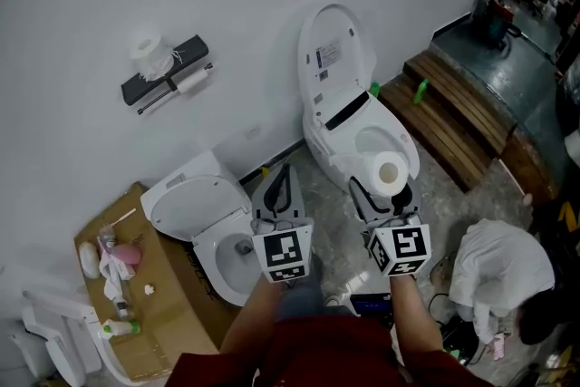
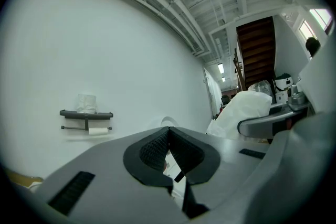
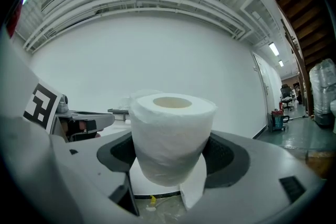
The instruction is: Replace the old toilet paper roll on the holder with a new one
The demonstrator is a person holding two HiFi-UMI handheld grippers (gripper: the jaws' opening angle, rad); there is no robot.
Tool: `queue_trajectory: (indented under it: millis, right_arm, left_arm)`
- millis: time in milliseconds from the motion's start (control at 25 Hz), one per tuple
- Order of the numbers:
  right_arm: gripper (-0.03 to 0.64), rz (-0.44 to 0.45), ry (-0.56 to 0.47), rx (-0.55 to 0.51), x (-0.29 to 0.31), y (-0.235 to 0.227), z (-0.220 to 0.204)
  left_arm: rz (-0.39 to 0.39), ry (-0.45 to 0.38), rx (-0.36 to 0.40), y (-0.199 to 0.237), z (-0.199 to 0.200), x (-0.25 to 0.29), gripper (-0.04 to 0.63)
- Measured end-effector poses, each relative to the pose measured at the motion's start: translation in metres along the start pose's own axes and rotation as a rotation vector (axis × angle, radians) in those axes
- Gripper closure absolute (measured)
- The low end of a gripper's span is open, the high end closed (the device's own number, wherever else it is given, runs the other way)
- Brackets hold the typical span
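A black wall holder (image 1: 166,70) (image 2: 86,114) hangs on the white wall, with a thin, nearly used-up roll (image 1: 191,82) (image 2: 97,130) on its bar and a wrapped spare roll (image 1: 151,56) (image 2: 86,103) on its shelf. My right gripper (image 1: 388,187) (image 3: 170,157) is shut on a full white toilet paper roll (image 1: 391,172) (image 3: 171,134), held upright with a loose sheet hanging below. My left gripper (image 1: 280,186) (image 2: 168,150) is shut with nothing between its pads. Both point level toward the wall, well short of the holder.
A toilet with raised lid (image 1: 349,104) stands straight ahead. A second toilet bowl (image 1: 213,227) sits at the left beside a cardboard box (image 1: 145,308) holding small items. Wooden steps (image 1: 453,118) and a white bag (image 1: 498,272) lie to the right.
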State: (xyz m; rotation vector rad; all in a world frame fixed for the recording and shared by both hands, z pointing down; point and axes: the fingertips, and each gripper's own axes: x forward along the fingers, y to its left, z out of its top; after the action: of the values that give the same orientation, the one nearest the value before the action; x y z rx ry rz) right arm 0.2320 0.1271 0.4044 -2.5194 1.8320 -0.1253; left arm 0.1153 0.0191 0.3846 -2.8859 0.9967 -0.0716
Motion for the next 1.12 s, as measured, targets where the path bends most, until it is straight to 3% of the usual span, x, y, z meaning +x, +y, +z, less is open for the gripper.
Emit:
queue_trajectory:
  millis: [360, 720, 1120]
  right_arm:
    - [0.23, 0.059, 0.033, -0.031, 0.156, 0.005, 0.006]
    - [0.23, 0.189, 0.03, -0.053, 0.303, 0.056, 0.019]
    - [0.232, 0.42, 0.059, -0.053, 0.424, 0.106, 0.011]
  left_arm:
    - [0.061, 0.004, -0.017, 0.085, -0.008, 0.12, 0.58]
    - [0.188, 0.014, -0.022, 0.199, -0.015, 0.196, 0.58]
    - [0.421, 0.056, -0.011, 0.289, -0.031, 0.236, 0.58]
